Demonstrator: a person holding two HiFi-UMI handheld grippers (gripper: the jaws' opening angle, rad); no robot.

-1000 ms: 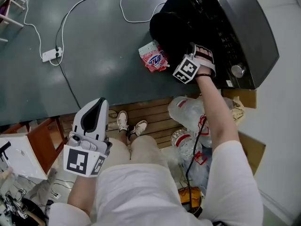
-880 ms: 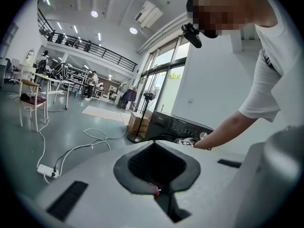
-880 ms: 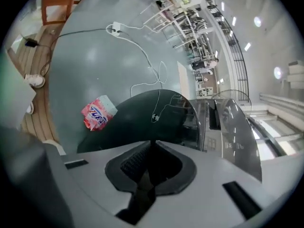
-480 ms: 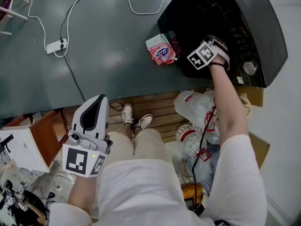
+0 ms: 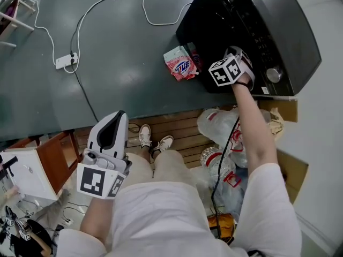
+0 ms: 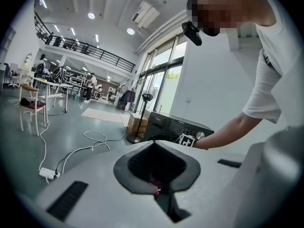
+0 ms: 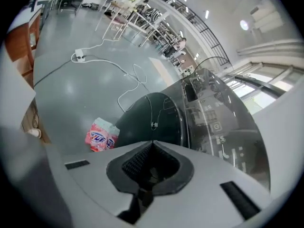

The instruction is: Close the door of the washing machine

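Looking down through the head view, I see the grey-green polished floor (image 5: 123,90) filling most of the frame. The black front-loading washing machine (image 5: 268,31) stands on it at the upper right. Its round dark glass door (image 7: 152,120) lies flat against the machine's front, closed as far as I can tell from the right gripper view.

A heap of clear plastic bags and bottles (image 5: 220,127) sits on slatted wooden boards (image 5: 177,130) just below the machine, near the person's white shoes (image 5: 153,141).

The right gripper (image 7: 151,146) hangs over the machine's near top edge, close to a silver control knob (image 5: 274,74). Its jaws are pressed together with nothing between them, and they point towards the door without touching it.

The left gripper (image 5: 113,123) is held low by the person's left leg, well apart from the machine. Its jaws are likewise clenched and empty.

A pink-and-white plastic detergent bag (image 5: 179,63) lies on the floor just beside the machine's front. Further left, a white power strip (image 5: 65,60) rests with its white cable (image 5: 150,15) trailing towards the machine.
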